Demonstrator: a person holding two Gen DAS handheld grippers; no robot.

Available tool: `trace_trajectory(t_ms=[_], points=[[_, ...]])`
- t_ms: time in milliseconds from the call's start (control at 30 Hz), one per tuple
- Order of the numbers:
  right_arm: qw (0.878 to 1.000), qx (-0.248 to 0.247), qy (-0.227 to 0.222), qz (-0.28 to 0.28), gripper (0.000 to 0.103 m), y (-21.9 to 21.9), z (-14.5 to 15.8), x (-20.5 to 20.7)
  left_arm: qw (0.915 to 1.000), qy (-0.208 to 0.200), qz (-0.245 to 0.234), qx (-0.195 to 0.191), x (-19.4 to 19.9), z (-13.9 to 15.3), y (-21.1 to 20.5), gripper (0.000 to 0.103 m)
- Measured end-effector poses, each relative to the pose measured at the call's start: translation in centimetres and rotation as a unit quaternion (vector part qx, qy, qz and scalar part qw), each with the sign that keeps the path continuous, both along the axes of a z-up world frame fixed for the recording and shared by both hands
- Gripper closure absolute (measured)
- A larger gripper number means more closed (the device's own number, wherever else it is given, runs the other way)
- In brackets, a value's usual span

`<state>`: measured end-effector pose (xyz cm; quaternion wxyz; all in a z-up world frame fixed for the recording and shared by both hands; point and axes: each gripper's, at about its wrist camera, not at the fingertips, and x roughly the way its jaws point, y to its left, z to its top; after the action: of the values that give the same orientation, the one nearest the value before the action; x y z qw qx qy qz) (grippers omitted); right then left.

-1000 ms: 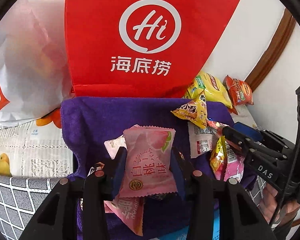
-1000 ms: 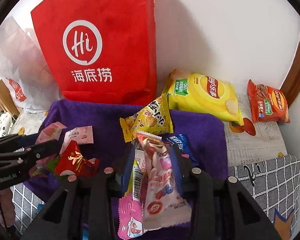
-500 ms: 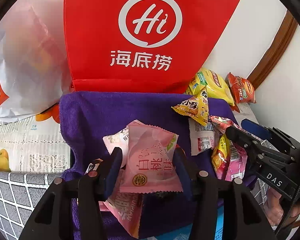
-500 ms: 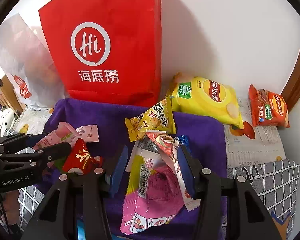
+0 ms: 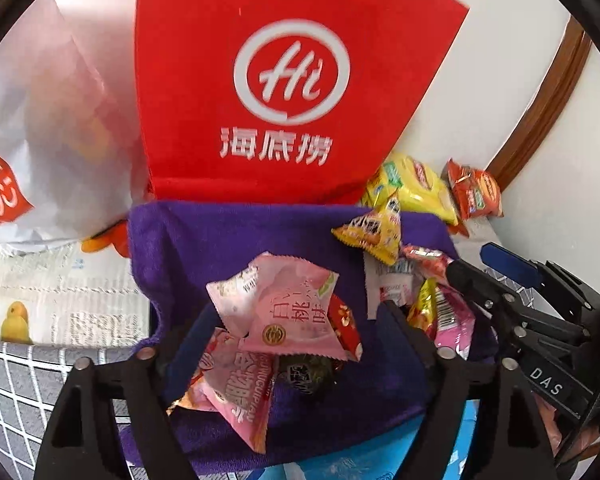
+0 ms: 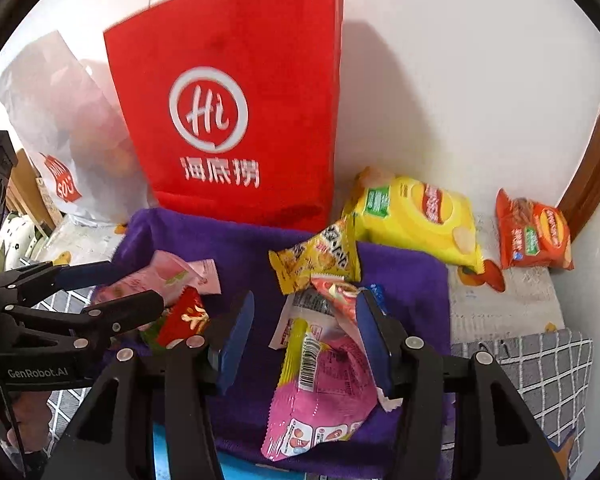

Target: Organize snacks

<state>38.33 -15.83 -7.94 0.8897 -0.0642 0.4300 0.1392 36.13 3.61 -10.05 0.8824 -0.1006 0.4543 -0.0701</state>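
A pale pink peach packet (image 5: 288, 312) lies loose on a small pile of pink and red packets on the purple cloth (image 5: 220, 240). My left gripper (image 5: 296, 332) straddles it with its jaws opening and neither pad touching it. In the right wrist view a magenta packet (image 6: 324, 384) and a red-striped packet (image 6: 336, 292) rest on the cloth (image 6: 240, 248). They lie between the blue pads of my right gripper (image 6: 304, 336), whose jaws are opening, nothing gripped. The left gripper (image 6: 136, 284) shows at the left there, and the right gripper (image 5: 476, 268) at the left view's right edge.
A red paper bag (image 6: 228, 120) stands against the wall behind the cloth, a white plastic bag (image 6: 60, 120) to its left. A small yellow packet (image 6: 320, 260), a yellow chips bag (image 6: 416, 216) and an orange chips bag (image 6: 536, 232) lie at the right. Newspaper and a grid-pattern cover surround the cloth.
The left jaws spread wide and let go of the pink peach packet, which dropped onto the pile. The right jaws opened too, and their packets settled on the cloth.
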Motion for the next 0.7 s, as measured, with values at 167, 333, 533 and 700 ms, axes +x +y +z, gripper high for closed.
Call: trace_trajectory(t_ms=[167,333,533,700], points=[[0.999,0.02,-0.027,-0.01,0.043,-0.8,2.8,-1.2,0.9998,-0.016,-0.002,0.012,-0.9,2.2,-0.3,0.013],[0.999,0.015,-0.037,-0.022,0.04,-1.5,5.1,-3.3,0.9993,-0.023,-0.007,0.028,-3.0,4.0,-1.0,0.008],[0.998,0.019,-0.039,-0.036,0.039,-2.4,7.7,-7.4,0.9992,-0.031,-0.007,0.027,-7.3,6.3,-0.9,0.007],[0.998,0.004,-0.037,-0.048,0.039,-2.5,9.4,-11.6,0.9985,-0.037,0.004,0.04,-11.7,8.1,-1.1,0.006]])
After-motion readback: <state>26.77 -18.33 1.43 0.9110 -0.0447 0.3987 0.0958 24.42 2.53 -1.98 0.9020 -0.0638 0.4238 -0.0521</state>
